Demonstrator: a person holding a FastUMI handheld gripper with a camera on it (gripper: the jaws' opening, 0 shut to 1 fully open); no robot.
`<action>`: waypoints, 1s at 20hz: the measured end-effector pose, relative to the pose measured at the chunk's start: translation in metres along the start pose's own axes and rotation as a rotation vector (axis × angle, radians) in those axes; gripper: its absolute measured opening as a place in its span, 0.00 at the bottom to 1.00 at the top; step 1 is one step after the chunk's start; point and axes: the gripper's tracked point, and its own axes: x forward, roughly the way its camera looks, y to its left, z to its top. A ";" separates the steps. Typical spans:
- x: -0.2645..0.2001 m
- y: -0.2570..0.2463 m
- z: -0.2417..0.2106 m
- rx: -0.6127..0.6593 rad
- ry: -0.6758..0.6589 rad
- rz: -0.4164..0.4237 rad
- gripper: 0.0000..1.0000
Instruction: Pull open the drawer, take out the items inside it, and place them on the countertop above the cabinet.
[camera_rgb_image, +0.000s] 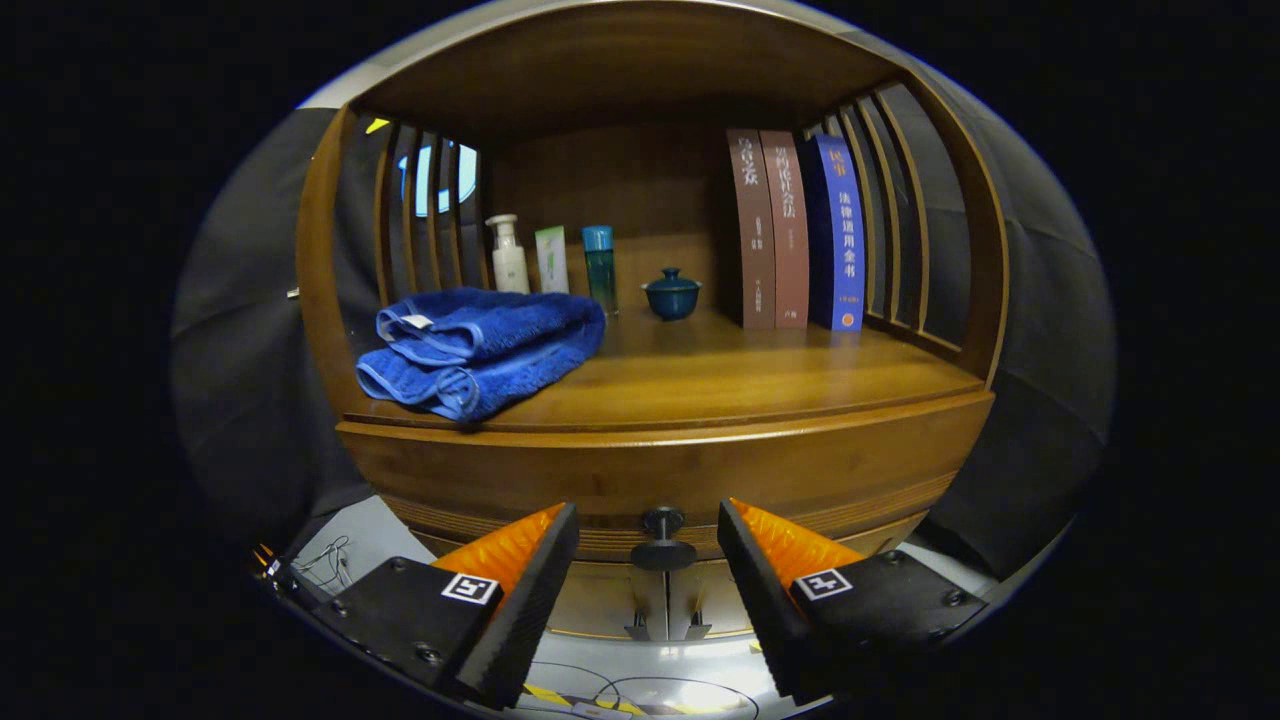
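A wooden cabinet faces me, its drawer front closed under the countertop. The drawer's dark round knob sits between my two fingers, slightly ahead of the tips and untouched by them. My gripper is open, with its orange and black fingers spread on either side of the knob. The drawer's contents are hidden.
A folded blue towel lies on the countertop's left front. Behind it stand a white pump bottle, a tube and a teal bottle. A small lidded teal pot and three upright books stand at the back right.
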 end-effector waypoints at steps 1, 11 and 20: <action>0.005 0.000 -0.004 0.005 0.010 -0.001 0.90; 0.024 -0.010 -0.020 -0.030 0.068 -0.034 0.41; 0.022 -0.009 -0.022 -0.041 0.067 -0.038 0.29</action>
